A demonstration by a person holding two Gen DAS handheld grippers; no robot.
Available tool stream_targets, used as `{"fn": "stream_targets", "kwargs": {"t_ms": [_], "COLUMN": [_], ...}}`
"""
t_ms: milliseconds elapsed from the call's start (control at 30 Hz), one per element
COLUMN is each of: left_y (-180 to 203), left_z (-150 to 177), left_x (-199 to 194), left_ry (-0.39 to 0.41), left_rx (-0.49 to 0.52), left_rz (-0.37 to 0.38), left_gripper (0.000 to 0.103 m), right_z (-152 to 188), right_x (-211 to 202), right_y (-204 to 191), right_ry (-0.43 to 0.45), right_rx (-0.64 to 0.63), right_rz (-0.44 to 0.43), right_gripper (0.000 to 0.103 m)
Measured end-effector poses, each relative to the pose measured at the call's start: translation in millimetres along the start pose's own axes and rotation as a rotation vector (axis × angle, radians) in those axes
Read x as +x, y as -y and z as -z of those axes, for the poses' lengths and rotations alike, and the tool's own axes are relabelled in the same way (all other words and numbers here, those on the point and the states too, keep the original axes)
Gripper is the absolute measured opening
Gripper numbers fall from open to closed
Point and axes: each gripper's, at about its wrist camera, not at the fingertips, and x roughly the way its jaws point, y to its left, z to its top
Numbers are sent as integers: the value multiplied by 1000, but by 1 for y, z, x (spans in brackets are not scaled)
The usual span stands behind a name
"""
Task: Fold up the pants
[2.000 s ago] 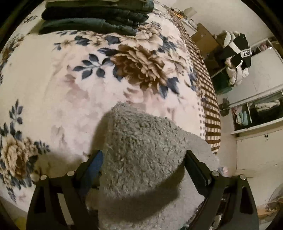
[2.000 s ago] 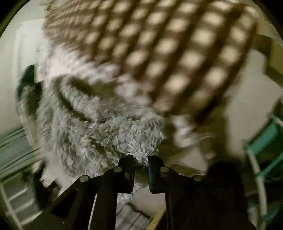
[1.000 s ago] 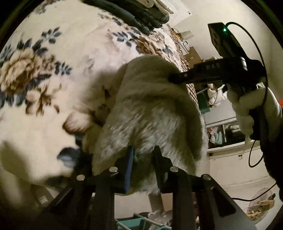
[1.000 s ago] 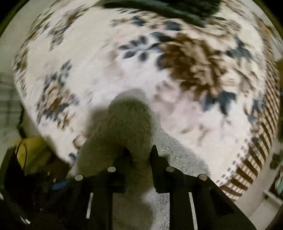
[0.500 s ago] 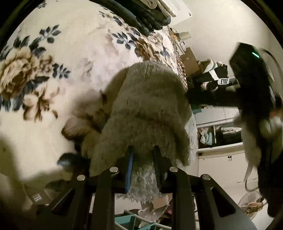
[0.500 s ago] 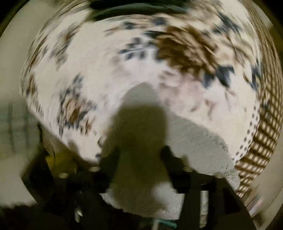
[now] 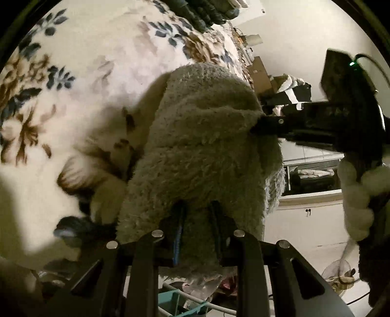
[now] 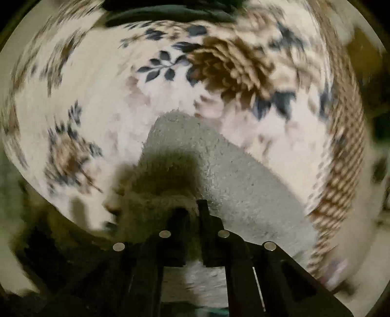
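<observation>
Right now both tongs are pinching the fuzzy grey pants (image 7: 202, 151): the left gripper (image 7: 196, 226) is clamping the near edge of the fabric, and the right gripper (image 8: 192, 214) is biting another edge, reaching in from the right side of the left wrist view. The pants are draping over the near edge of the floral bed (image 7: 102, 63), their long axis running away from the tongs toward the far stack of dark folded clothes (image 7: 204, 12). Probably the coming move is carrying the held edge far, over the flat part. A teal basket (image 7: 175, 302) is sitting below; its contents are unclear.

Left tool (image 7: 197, 214) tips buried in pants (image 7: 204, 136); blanket (image 8: 102, 102) motion-blurred.
</observation>
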Motion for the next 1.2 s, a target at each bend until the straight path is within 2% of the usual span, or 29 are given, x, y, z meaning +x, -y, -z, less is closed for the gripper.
{"fn": "stream_targets", "kwargs": {"t_ms": [33, 67, 100, 133, 167, 200, 233, 267, 300, 367, 400, 467, 567, 600, 633, 667, 700, 767, 833, 867, 900, 967, 1033, 1100, 1200], "left_y": [-3, -7, -11, -12, -11, -8, -2, 4, 13, 28, 36, 45, 41, 39, 40, 41, 42, 47, 60, 67, 73, 83, 87, 83, 70], "left_z": [-2, -1, -2, -3, -2, -2, -3, -3, -3, -4, -2, 2, 8, 12, 15, 16, 15, 10, 0, -7, -12, -32, -58, -79, -111], "left_x": [-2, -8, -16, -24, -32, -41, -48, -53, -54, -47, -39, -16, 14, 18, 19, 19, 17, 9, -7, -16, -22, -26, -21, -11, 33], "left_ry": [-4, -6, 2, 10, 17, 30, 45, 60, 69, 61, 54, 42, 21, 20, 27, 29, 24, 25, 42, 61, 79, 106, 116, 103, 0], "left_rx": [-22, -48, -86, -107, -121, -128, -129, -127, -120, -102, -85, -57, -71, -68, -52, -39, -50, -89, -96, -87, -74, -52, -24, 21, 98], "left_rz": [2, 12, 32, 38, 39, 40, 41, 43, 59, 72, 50, -10, -90, -112, -125, -147, -165, -160, -172, -167, -169, -196, -216, -248, -308], "left_gripper": [18, 18, 19, 20, 23, 35, 53, 62, 67, 67, 67, 67, 67, 67, 67, 67, 67, 67, 67, 67, 67, 67, 67, 67, 67], "right_z": [-5, -8, -7, -6, -5, -2, 2, 6, 9, 11, 10, 5, 0, -2, -5, -12, -20, -29, -27, -19, -11, 12, 35, 63, 92], "right_x": [5, 12, 13, 7, -1, -10, -18, -25, -31, -37, -38, -31, -1, 10, 18, 26, 32, 39, 26, 11, 2, -14, -13, 10, 56], "right_y": [7, 12, 10, 12, 13, 13, 15, 19, 24, 41, 52, 73, 89, 89, 91, 98, 108, 127, 146, 163, 176, 213, 240, 272, 294], "right_ry": [-42, -123, -149, -142, -125, -116, -102, -83, -61, -48, -39, -56, -105, -86, -56, -25, -12, -28, -13, 10, 23, 71, 83, 61, 2], "right_rx": [56, 66, 58, 48, 20, -20, -43, -60, -90, -111, -107, -110, -153, -213, -246, -242, -198, -134, -58, 5, 53, 183, 281, 412, 542], "right_rz": [-81, -184, -210, -215, -214, -202, -164, -128, -79, -12, 0, -6, -37, -6, 59, 95, 100, 63, -66, -159, -210, -317, -362, -422, -500], "right_gripper": [8, 8, 8, 13, 22, 29, 52, 69, 72, 72, 72, 72, 71, 66, 45, 31, 27, 27, 29, 37, 45, 70, 75, 75, 75]}}
